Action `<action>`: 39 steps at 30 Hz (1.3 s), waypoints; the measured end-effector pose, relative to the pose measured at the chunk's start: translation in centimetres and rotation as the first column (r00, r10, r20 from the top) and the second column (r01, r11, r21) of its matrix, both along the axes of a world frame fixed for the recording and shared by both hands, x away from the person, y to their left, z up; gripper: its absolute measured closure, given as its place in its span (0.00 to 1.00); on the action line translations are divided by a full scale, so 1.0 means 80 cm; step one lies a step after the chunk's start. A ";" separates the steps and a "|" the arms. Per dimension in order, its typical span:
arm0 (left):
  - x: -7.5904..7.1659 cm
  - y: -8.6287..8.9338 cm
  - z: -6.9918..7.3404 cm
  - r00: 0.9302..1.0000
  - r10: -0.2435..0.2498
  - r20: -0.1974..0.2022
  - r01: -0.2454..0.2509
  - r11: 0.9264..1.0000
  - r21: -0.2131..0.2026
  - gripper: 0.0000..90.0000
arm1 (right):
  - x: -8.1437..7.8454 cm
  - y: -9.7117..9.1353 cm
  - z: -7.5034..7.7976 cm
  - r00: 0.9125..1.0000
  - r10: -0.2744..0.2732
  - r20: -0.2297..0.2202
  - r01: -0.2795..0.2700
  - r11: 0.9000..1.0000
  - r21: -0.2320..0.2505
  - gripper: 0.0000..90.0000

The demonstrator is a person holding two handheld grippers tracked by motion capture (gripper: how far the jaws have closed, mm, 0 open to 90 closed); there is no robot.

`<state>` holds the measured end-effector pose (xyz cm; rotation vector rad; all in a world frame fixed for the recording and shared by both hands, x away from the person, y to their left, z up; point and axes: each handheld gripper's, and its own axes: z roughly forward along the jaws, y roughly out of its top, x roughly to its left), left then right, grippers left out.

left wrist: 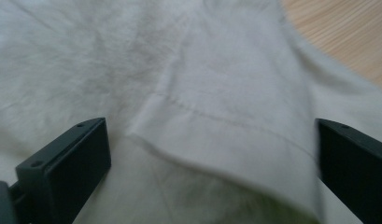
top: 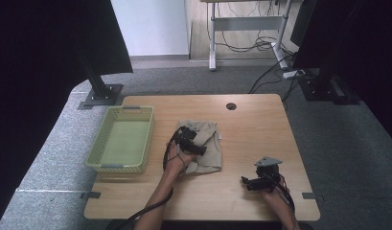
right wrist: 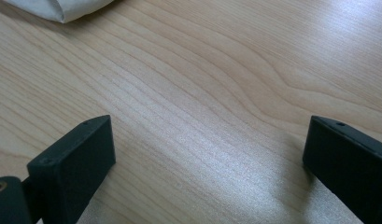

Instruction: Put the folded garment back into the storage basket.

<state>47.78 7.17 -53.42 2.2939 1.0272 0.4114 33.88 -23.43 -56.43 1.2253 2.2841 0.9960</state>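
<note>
The left gripper (top: 197, 143) sits over the beige cloth (top: 210, 148) with its jaws spread wide, gripping nothing. Its own view shows what the high view cannot — a stitched hem and a folded edge of the cloth (left wrist: 198, 116) running between the two jaws, with a strip of bare table (left wrist: 347, 42) at the upper right. Whether the jaw tips press into the fabric is hard to make out.

The right gripper (top: 251, 183) rests low over bare wood near the front right of the table (top: 260, 124), well apart from the cloth, and its jaws are also spread wide with nothing between them. Its view catches a cloth corner (right wrist: 62, 9) cut off at the top left.

From above, the cloth lies crumpled at the table's middle, just beside the empty green basket (top: 95, 153) — its near edge partly hidden under the left hand (top: 177, 160).
</note>
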 end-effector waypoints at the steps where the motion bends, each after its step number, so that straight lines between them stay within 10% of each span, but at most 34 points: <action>1: 0.003 -0.003 -0.006 1.000 0.005 -0.016 -0.005 1.000 0.016 0.00 | 0.000 0.000 0.000 1.000 0.000 0.000 0.000 1.000 0.000 0.02; 10: 0.008 -0.003 -0.005 0.998 0.034 -0.052 -0.034 0.999 0.013 0.13 | 0.000 0.000 0.000 1.000 0.000 0.000 0.000 1.000 0.000 0.02; 15: 0.003 0.001 0.004 0.998 0.026 -0.057 -0.025 1.000 0.007 0.49 | 0.000 0.000 0.000 1.000 0.000 0.000 0.000 1.000 0.000 0.02; 17: 0.002 0.001 0.006 0.998 0.002 -0.059 -0.002 1.000 0.006 0.82 | 0.000 0.000 0.000 1.000 0.000 0.000 0.000 1.000 0.000 0.02; 19: 0.001 0.002 0.007 0.998 -0.016 -0.062 0.017 1.000 0.007 0.88 | 0.000 0.000 0.000 1.000 0.000 0.000 0.000 1.000 0.000 0.02; 39: -0.025 0.026 0.068 0.997 -0.054 0.047 0.054 0.998 -0.014 0.90 | 0.000 0.000 0.000 1.000 0.000 0.000 0.000 1.000 0.000 0.02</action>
